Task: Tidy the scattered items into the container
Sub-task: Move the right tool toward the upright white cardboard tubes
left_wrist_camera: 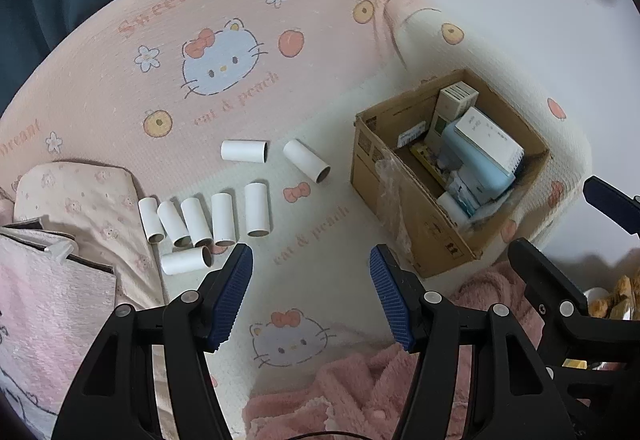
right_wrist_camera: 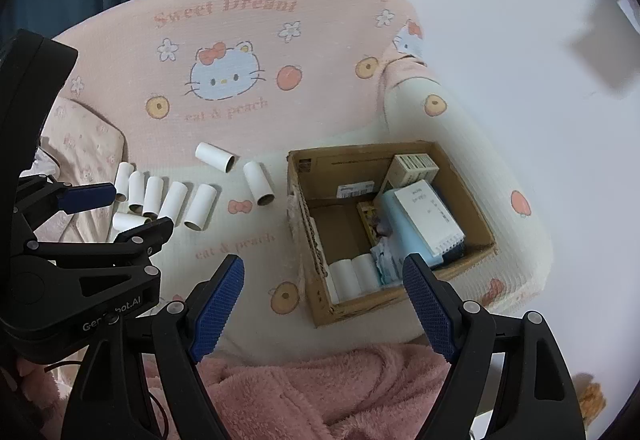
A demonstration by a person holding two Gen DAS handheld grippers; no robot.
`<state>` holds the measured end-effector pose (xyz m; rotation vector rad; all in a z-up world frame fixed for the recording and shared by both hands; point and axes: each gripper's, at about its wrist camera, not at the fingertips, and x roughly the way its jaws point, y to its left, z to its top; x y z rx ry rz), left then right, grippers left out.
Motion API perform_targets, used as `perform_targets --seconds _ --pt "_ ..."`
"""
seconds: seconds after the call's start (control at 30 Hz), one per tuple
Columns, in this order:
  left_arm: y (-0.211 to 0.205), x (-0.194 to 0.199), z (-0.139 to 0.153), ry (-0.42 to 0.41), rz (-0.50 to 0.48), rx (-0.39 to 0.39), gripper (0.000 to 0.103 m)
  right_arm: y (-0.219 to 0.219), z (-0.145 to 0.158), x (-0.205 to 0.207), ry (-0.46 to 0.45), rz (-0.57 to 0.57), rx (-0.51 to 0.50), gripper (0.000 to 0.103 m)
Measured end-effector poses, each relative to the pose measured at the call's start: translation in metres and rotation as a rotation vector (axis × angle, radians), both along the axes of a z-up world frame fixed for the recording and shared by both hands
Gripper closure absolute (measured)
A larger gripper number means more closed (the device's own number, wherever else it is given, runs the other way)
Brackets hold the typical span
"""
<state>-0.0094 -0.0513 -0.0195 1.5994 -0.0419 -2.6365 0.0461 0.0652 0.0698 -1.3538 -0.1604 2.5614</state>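
Several white cardboard tubes (left_wrist_camera: 223, 220) lie loose on the cat-print sofa cover, most in a row, two more (left_wrist_camera: 306, 161) farther back. To their right stands an open cardboard box (left_wrist_camera: 404, 224) holding small cartons and a light blue item (left_wrist_camera: 476, 163). In the right wrist view two tubes (right_wrist_camera: 348, 276) lie inside the box (right_wrist_camera: 360, 304), and the loose tubes (right_wrist_camera: 200, 213) sit to its left. My left gripper (left_wrist_camera: 311, 252) hovers open and empty just in front of the row. My right gripper (right_wrist_camera: 324, 260) hangs open and empty over the box's near corner.
A fluffy pink blanket (right_wrist_camera: 320, 388) covers the sofa's front edge below both grippers. A patterned pillow (left_wrist_camera: 88, 199) and a pink bag (left_wrist_camera: 48, 292) lie left of the tubes. The sofa armrest (right_wrist_camera: 480, 143) rises behind the box, with pale floor beyond.
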Motion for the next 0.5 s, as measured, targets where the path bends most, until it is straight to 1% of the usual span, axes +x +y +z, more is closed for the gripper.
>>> perform_targets --seconds 0.17,0.43,0.5 --pt "-0.014 -0.004 -0.011 -0.015 0.006 0.04 0.038 -0.006 -0.008 -0.011 -0.021 0.013 0.017 0.023" --pt "-0.043 -0.012 -0.043 -0.079 0.033 0.084 0.038 -0.026 -0.034 -0.038 -0.059 0.073 0.084 0.023" --pt "-0.054 -0.014 -0.052 -0.091 0.045 0.09 0.038 -0.032 -0.041 -0.045 -0.051 0.091 0.096 0.023"
